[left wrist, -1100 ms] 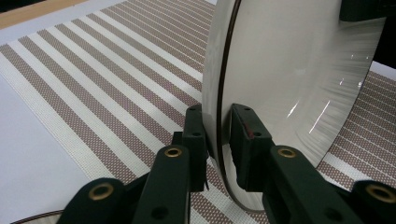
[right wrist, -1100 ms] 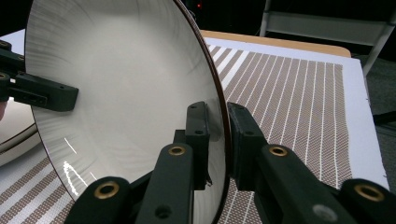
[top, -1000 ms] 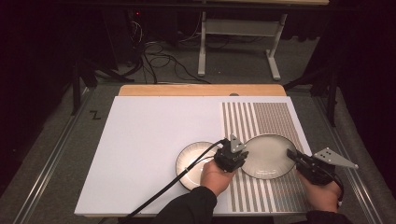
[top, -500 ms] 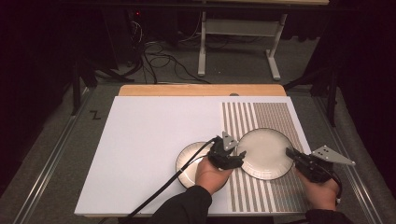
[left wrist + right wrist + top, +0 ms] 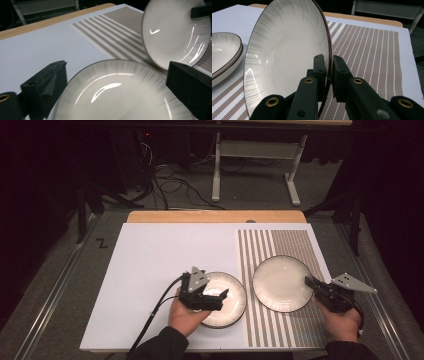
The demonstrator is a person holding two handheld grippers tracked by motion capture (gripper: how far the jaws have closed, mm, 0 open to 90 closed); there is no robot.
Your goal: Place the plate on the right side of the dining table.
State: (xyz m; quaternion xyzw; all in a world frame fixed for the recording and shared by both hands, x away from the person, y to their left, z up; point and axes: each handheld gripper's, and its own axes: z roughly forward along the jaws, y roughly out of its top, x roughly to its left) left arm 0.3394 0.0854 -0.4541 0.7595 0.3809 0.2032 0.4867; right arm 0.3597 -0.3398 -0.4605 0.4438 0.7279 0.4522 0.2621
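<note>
Since a second ago our left tool has slid left off the right cream ceramic plate, jaws just opened wide, empty, above the stacked plates. Our right tool pinches the right plate's rim over the striped mat. Next, we judge, comes setting it down.

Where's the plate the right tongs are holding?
High view: plate over the striped mat, right of the stacked plates, its rim in the right tongs.
</note>
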